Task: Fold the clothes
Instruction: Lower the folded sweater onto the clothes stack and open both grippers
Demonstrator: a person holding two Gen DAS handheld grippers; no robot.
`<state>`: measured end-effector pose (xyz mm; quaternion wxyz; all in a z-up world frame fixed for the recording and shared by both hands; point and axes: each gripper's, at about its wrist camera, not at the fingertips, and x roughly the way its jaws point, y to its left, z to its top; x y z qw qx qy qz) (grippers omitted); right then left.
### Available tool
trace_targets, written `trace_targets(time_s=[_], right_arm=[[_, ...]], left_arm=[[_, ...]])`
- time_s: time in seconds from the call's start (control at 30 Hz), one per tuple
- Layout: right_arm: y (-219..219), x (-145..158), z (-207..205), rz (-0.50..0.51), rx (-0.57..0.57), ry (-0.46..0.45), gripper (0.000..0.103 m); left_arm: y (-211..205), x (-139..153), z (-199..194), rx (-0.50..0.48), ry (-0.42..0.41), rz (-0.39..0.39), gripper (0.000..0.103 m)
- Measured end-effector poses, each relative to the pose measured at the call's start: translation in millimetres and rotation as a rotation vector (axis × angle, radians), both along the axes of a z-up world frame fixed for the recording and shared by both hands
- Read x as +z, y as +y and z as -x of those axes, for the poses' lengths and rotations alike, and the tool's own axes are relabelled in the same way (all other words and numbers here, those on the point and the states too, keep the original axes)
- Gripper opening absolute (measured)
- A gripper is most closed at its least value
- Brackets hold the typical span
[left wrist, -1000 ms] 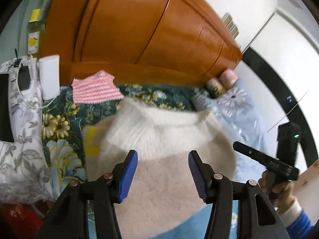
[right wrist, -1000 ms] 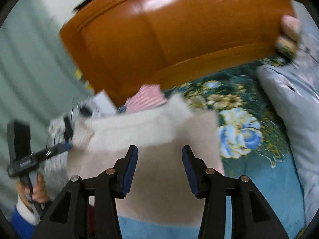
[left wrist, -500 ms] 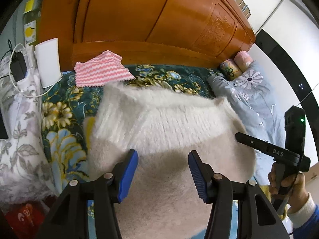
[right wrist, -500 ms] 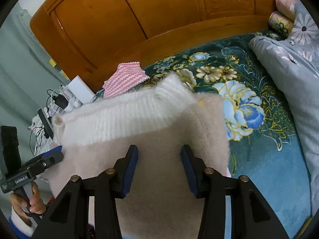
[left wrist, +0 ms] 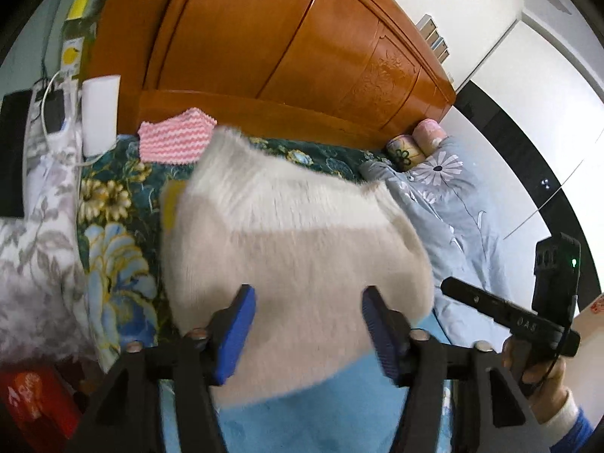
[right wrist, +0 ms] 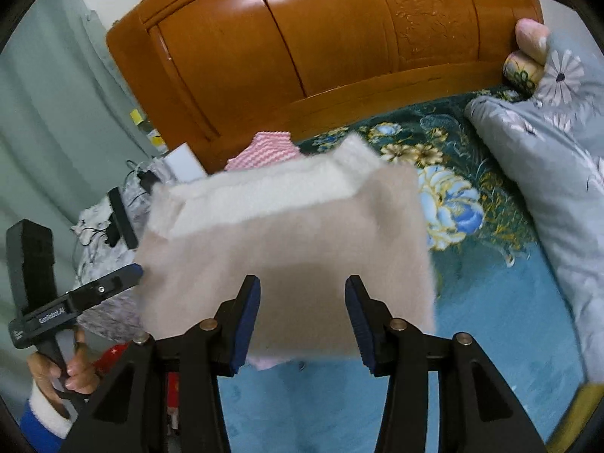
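A fluffy cream and beige knitted sweater [left wrist: 294,256], folded into a rough rectangle, lies on the bed's dark green and blue floral bedspread [left wrist: 113,264], its paler ribbed band turned toward the glossy orange-brown wooden headboard [left wrist: 271,49]. In the right wrist view the same sweater [right wrist: 294,256] fills the middle of the frame with its whiter strip along the far edge.

The left gripper [left wrist: 307,324] has its blue-padded fingers [left wrist: 232,334] spread wide, one on each side of the sweater's near edge, with nothing pinched between them. The right gripper [right wrist: 302,317] is likewise parted, its pads [right wrist: 247,321] standing apart over the near part of the beige fabric. Whether either set of pads actually touches the knit is hard to say, since both views are motion-blurred there.

Just beyond the sweater, against the headboard, lies a small pink and white zigzag-striped cloth [left wrist: 171,141]. A white rectangular box [left wrist: 100,113] stands beside it at the bed's edge, with a white cable trailing near it. A pale grey-blue quilt printed with daisies [left wrist: 449,196] is heaped along the other side of the bed, close to the sweater's edge. A red object [left wrist: 34,404] sits low beside the bed.
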<state>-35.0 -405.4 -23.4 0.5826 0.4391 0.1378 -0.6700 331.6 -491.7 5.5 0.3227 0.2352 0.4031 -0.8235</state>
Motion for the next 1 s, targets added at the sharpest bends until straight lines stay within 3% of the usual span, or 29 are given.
trace_targets(time_s=[0.27, 0.33, 0.37, 0.4, 0.5, 0.57, 0.77, 0.93, 1.0], right_arm=[[24, -41, -46, -0.024, -0.047, -0.018, 0.062], [31, -50, -55, -0.026, -0.073, 0.000, 0.079], [34, -53, -59, -0.019, -0.089, 0.012, 0.094], [37, -55, -63, -0.006, -0.108, 0.027, 0.097], [46, -61, -75, 0.040, -0.159, 0.071, 0.097], [51, -67, -82, 0.064, -0.194, 0.095, 0.098], [54, -89, -94, 0.031, -0.275, 0.099, 0.098], [51, -87, -105, 0.040, -0.302, 0.173, 0.098], [49, -88, -110, 0.045, -0.307, 0.196, 0.103]], left_arm=[[34, -31, -2, -0.015, 0.029, -0.046, 0.081], [40, -36, -3, -0.015, 0.037, -0.052, 0.084], [43, -37, -3, -0.010, 0.044, -0.051, 0.084], [44, -38, -4, -0.004, 0.053, -0.051, 0.085], [47, -43, -7, 0.016, 0.092, -0.062, 0.092], [48, -46, -8, 0.020, 0.114, -0.072, 0.103], [51, -60, -16, 0.026, 0.103, -0.092, 0.103], [50, -74, -31, 0.081, 0.109, -0.107, 0.103], [52, -81, -36, 0.114, 0.124, -0.111, 0.103]])
